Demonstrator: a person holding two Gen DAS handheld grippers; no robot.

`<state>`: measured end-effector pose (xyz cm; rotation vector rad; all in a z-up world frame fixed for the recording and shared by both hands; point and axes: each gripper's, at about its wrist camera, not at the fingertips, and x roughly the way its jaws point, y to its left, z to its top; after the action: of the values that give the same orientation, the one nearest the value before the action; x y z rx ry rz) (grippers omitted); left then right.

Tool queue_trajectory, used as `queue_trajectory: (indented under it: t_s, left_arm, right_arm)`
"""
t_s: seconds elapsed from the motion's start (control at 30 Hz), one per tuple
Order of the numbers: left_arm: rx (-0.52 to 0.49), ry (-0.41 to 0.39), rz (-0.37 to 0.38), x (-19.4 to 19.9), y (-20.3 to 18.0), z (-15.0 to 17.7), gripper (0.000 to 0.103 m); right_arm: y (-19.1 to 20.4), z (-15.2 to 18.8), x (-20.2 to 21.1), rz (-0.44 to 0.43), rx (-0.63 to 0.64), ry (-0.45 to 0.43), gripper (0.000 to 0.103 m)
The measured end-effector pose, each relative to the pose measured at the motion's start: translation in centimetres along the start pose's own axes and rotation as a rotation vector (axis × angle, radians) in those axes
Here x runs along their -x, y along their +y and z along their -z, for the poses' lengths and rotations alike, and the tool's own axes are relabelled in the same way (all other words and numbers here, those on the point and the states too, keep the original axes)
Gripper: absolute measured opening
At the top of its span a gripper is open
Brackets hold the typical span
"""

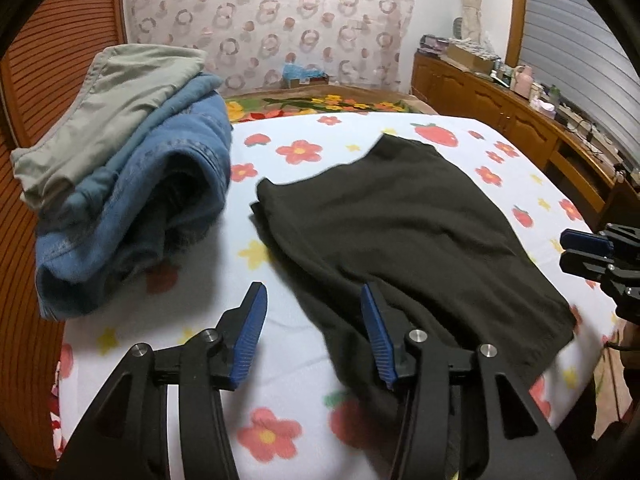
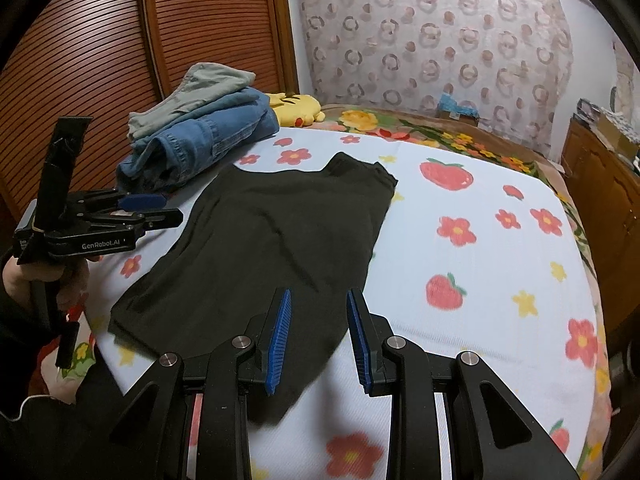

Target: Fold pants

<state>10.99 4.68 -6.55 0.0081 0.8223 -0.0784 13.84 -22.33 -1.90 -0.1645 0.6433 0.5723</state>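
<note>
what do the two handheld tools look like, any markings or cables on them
Both are matte black. The left tool and right tool each have two angular fingers with ribbed blue pads and silver pivot pins. The right wrist view shows white "GenRobot.AI" lettering on the left tool's side, a dark sleeve and a thin white cable.

Both cameras sat low over the near edge of the bed (image 1: 280, 360), looking down along their fingers toward twelve o'clock. They shared the dark pants (image 1: 400, 220) and the folded pile (image 2: 200, 132) at ten o'clock.
</note>
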Motion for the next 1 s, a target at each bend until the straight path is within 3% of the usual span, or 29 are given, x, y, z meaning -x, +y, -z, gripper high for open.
queue_trajectory:
  t_s: [0.33,0.57,1.0]
  left_arm:
    - [0.0,-0.001,0.028,1.0,-1.4,2.1,0.05]
    - [-0.022,0.01,0.112,1.5,-2.8,3.8,0.05]
    - [-0.043,0.023,0.098,1.8,-3.3,5.2,0.052]
  right_arm:
    - [0.7,2.8,2.3,0.007,-0.006,0.0,0.03]
    - [0.3,4.3,2.7,0.0,-0.024,0.016,0.03]
    - [0.4,5.2,2.7,-0.017,-0.025,0.041,0.03]
